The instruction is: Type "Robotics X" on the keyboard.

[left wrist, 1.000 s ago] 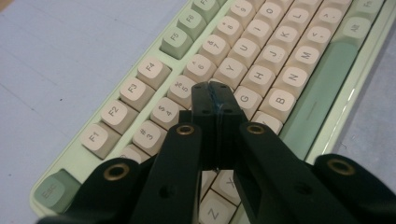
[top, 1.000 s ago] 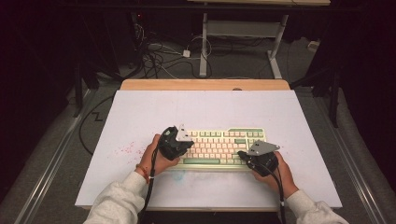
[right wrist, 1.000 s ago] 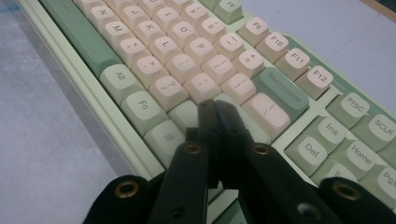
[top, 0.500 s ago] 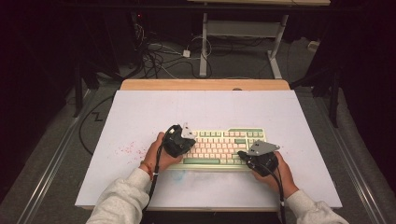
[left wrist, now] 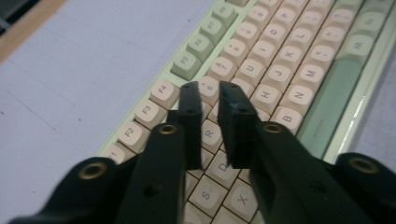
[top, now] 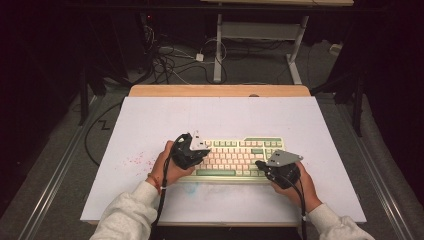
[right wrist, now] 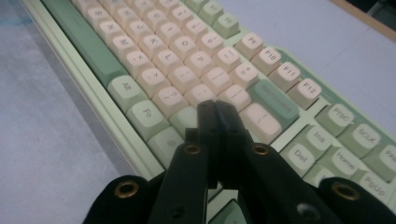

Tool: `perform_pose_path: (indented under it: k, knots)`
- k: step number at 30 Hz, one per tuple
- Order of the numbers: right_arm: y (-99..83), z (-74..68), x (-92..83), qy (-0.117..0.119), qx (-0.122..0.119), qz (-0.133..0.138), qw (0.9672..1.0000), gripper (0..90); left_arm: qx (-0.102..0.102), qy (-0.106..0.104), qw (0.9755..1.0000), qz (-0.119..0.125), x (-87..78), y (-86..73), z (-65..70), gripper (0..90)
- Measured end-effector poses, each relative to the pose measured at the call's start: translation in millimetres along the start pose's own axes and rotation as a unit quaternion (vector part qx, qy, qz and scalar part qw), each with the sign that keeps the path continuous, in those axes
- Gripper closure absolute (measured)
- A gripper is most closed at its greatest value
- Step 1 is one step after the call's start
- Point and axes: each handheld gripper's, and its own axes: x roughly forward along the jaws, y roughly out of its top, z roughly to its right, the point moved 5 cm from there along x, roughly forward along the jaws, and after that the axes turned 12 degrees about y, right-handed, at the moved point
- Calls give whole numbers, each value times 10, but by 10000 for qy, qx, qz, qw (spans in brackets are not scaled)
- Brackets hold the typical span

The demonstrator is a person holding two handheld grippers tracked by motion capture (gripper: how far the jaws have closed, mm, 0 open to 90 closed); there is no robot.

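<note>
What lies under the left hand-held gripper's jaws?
Under the left hand-held gripper: keyboard keys around R and D. The keys straight beneath its jaws are covered.

Black tongs with brass screws; pale sleeves.
</note>
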Motion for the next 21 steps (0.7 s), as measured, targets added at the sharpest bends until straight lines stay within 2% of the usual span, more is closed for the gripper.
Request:
perform_pose_path:
  k: [1,4,5,6,8,9,10,11,13,16,21]
  knots:
    - [7,2,-20,-20,10,26,10000,900,-22,55,10000,61,-39,-6,-13,702]
    - [15,3,-67,-20,10,79,10000,900,-68,163,9993,333,-142,-35,-47,585]
    - [19,3,-77,-27,16,95,9999,900,-73,281,9990,353,-185,-78,-64,547]
    - [21,4,-89,-26,-6,95,10000,900,-73,281,9990,353,-185,-78,-64,507]
    - [27,3,-103,-21,-3,108,9999,900,-8,491,9981,363,-220,-132,-77,444]
    - [29,-1,-106,-17,20,119,9999,900,-30,521,9979,392,-236,-160,-78,392]
    - [29,-1,-106,-17,20,119,9999,900,-59,521,9977,421,-255,-189,-80,392]
    - [32,4,-112,-8,14,128,9999,900,-65,576,9973,441,-272,-221,-84,322]
    - [39,7,-118,-5,22,140,9999,900,-93,622,9968,494,-304,-286,-88,256]
    - [56,10,-124,2,18,135,9999,900,-168,657,9965,482,-331,-400,-88,201]
    - [105,14,-117,33,14,182,9998,900,-151,789,9962,326,-354,-617,-71,177]
